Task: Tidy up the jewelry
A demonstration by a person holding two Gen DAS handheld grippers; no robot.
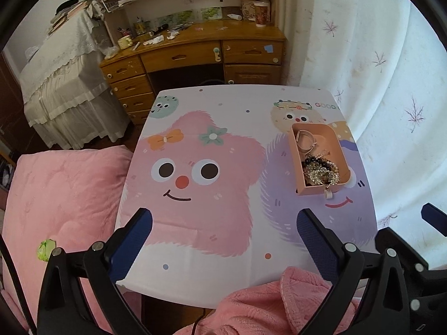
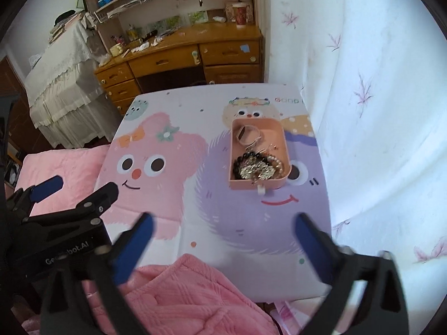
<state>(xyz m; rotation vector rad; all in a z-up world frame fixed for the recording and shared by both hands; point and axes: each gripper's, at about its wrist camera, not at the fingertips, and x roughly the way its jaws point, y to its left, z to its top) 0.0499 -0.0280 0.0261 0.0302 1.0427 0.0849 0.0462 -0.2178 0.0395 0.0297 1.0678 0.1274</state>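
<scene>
Small table (image 1: 223,273) out front, and the open box (image 1: 335,136) sits on its right half, toward the far side. In the box, a loop bracelet (image 2: 248,134) at the far end, the bead strands and chain pile (image 2: 258,167) heaped at the near end, a tag (image 2: 260,190) hanging out over the near wall. Left gripper (image 1: 225,219) hangs above the near edge, right gripper (image 2: 223,223) just beside it on the right. Bedding (image 1: 64,195) lies left of the table, desk (image 1: 195,53) behind it, curtain (image 1: 377,83) along the right
</scene>
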